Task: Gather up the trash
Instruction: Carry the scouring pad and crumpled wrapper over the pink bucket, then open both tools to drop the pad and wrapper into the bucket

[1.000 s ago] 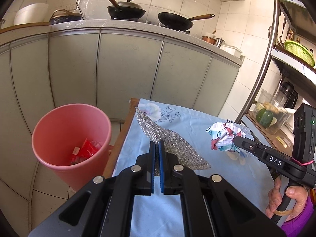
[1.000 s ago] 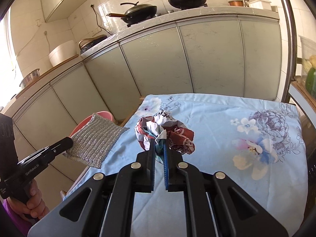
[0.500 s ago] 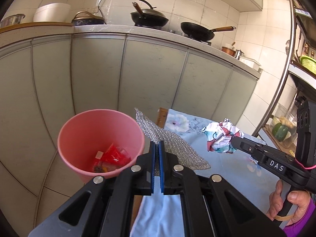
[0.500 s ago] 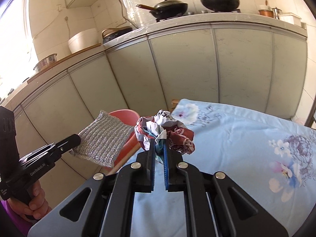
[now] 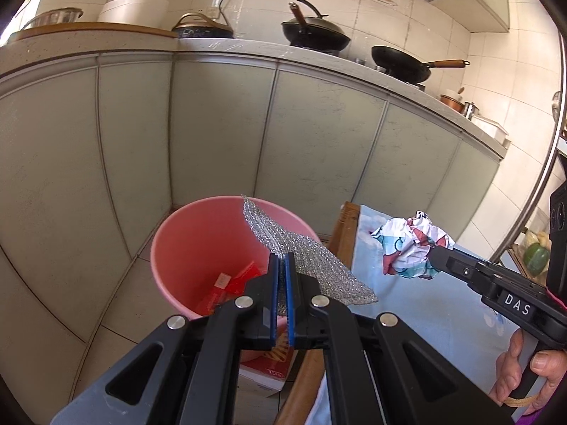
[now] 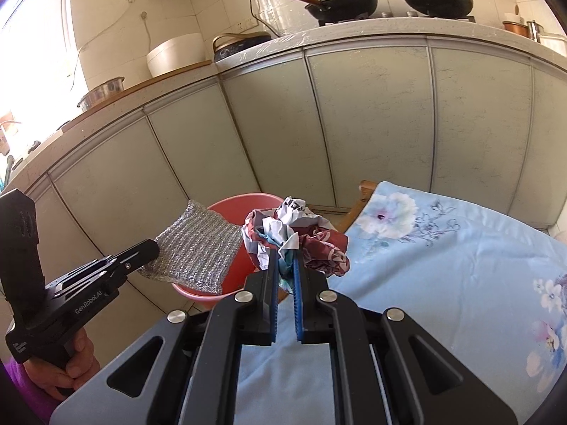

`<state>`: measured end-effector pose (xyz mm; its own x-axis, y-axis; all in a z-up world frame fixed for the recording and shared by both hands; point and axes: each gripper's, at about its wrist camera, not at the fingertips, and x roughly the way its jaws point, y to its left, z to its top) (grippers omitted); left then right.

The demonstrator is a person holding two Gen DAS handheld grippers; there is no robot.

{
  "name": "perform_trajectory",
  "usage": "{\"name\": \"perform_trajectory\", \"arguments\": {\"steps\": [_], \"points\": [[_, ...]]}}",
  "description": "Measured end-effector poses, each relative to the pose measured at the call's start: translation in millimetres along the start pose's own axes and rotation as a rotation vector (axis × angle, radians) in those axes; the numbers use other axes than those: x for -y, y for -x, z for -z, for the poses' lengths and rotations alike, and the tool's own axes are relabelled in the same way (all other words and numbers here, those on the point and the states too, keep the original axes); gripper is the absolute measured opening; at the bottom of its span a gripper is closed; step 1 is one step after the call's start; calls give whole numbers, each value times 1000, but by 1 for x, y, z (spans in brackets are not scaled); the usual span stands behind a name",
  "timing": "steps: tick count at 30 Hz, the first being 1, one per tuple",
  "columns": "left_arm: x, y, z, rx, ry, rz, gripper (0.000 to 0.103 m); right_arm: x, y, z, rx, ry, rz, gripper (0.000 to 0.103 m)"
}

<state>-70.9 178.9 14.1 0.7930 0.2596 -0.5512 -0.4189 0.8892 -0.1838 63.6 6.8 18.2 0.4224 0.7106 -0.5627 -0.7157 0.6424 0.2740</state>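
My left gripper (image 5: 280, 265) is shut on a silver mesh scouring cloth (image 5: 304, 258) and holds it over the near rim of the pink bin (image 5: 184, 248); the cloth also shows in the right wrist view (image 6: 198, 248). Red wrappers (image 5: 230, 283) lie inside the bin. My right gripper (image 6: 284, 258) is shut on a crumpled printed paper ball (image 6: 301, 237), held above the table's left edge next to the bin (image 6: 248, 205); the ball also shows in the left wrist view (image 5: 411, 248).
A table with a light blue floral cloth (image 6: 443, 265) is at the right. Grey kitchen cabinets (image 5: 248, 134) with pans on the counter stand behind. A red and white box (image 5: 273, 368) lies on the floor by the bin. A metal rack pole (image 5: 538, 177) is far right.
Both grippers have moved left from over the table toward the pink bin. The mesh cloth now hangs over the bin's rim and the paper ball is at the table's left edge.
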Motion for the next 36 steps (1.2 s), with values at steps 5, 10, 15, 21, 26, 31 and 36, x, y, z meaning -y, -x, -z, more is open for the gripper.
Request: {"name": "perform_trajectory", "arguments": {"steps": [5, 10, 15, 21, 26, 31, 36], "points": [[-14, -8, -1, -2, 19, -31, 3, -18, -23, -6, -23, 35, -35, 7], [-25, -16, 0, -15, 32, -63, 3, -33, -50, -12, -51, 59, -61, 7], [-38, -26, 0, -32, 45, -96, 3, -42, -76, -14, -86, 75, -75, 7], [-49, -37, 4, -55, 59, -125, 3, -45, -104, -12, -129, 78, -87, 7], [-55, -48, 8, -76, 61, -145, 3, -45, -120, -6, -162, 76, -86, 7], [-59, -58, 10, -94, 66, -161, 3, -46, -132, 0, -195, 81, -78, 7], [-61, -67, 12, -109, 68, -176, 3, -48, -143, 4, -217, 87, -73, 8]]}}
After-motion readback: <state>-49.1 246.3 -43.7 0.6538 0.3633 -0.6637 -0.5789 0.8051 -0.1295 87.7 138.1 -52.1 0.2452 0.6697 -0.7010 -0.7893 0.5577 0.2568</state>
